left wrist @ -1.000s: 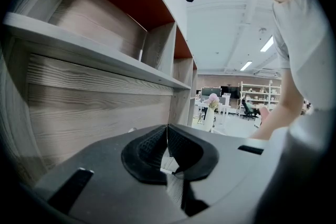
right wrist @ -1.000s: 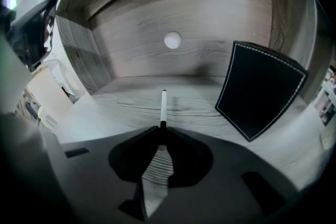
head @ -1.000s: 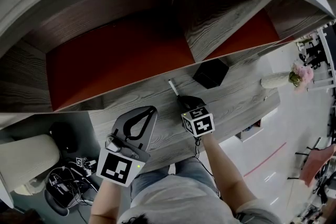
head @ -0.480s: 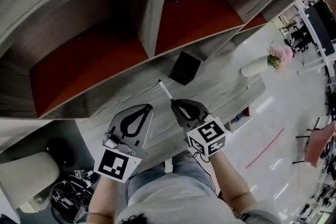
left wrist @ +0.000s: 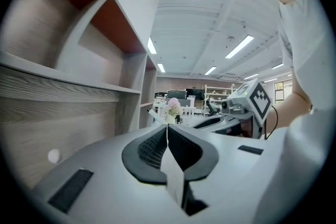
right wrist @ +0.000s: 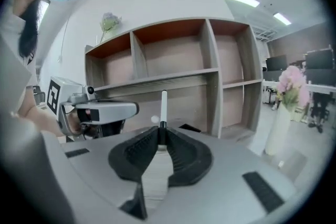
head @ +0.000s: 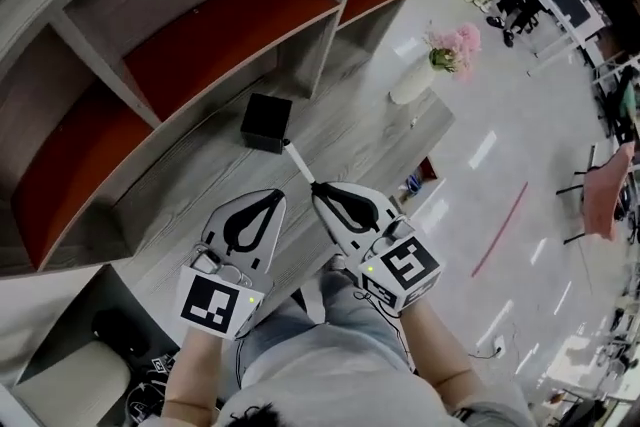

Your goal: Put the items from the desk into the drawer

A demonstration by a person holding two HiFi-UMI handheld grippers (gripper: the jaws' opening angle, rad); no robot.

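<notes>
The pen (head: 297, 163), white with a dark section near the grip, is clamped at its dark end between the closed jaws of the right gripper (head: 316, 187). Its white end sticks out ahead of the jaws toward the black box (head: 267, 122) and stops just short of it. In the right gripper view the pen (right wrist: 164, 105) rises straight out of the jaw tips of the right gripper (right wrist: 160, 131) and points at the shelf unit (right wrist: 173, 60). Whether the pen touches the desk (head: 190, 195) cannot be told. The left gripper (head: 275, 198) sits just beside the right one, over the desk's front part; its jaws are pressed together with nothing between them, as the left gripper view shows (left wrist: 167, 128). The black box stands near the desk's back edge, against the foot of the shelf unit (head: 200, 25), whose compartments have red backs. At the desk's right end stands a pale vase (head: 410, 80) of pink flowers (head: 450, 48).
</notes>
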